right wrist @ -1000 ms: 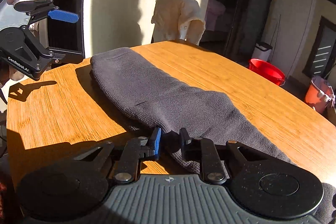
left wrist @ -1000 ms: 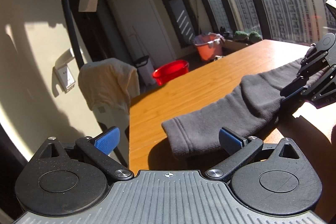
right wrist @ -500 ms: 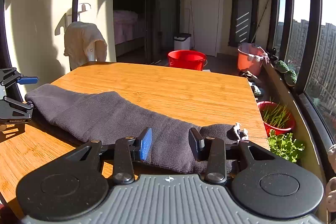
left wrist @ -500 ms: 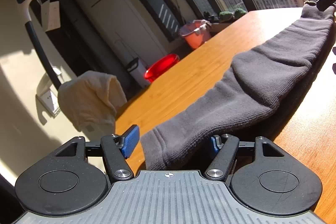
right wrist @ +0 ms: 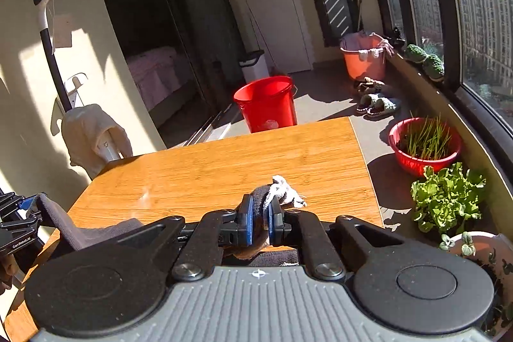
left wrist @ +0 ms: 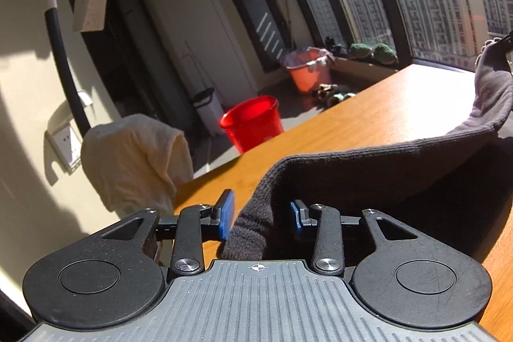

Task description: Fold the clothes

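- Since half a second ago the right gripper has pinched its fingers together on the end of the grey garment and raised it, so that end, which lay flat on the table, now hangs off the surface.
- From the left wrist view, the garment sags in a dark arc across the table, rising steeply at the far right edge toward the right gripper's hold.
- Its cuffed near end sits between the blue-padded fingers of the left gripper; those fingers stand at a middling gap, the left pad just beside the cloth, and I cannot tell whether they press it yet.
- In the right wrist view, the right fingers are narrow, clamped on a wad of grey knit with a pale tag or tuft sticking out beyond the pads.
- At the left edge of that view the left gripper shows with the garment's other end at it.
- Beyond the wooden table a red bucket stands on the floor, an orange bucket farther back near the window.
- A cream cloth is draped over something by the wall, under a hanging long-handled tool.
- To the right, a red bowl of green shoots and a leafy plant sit below the sill.
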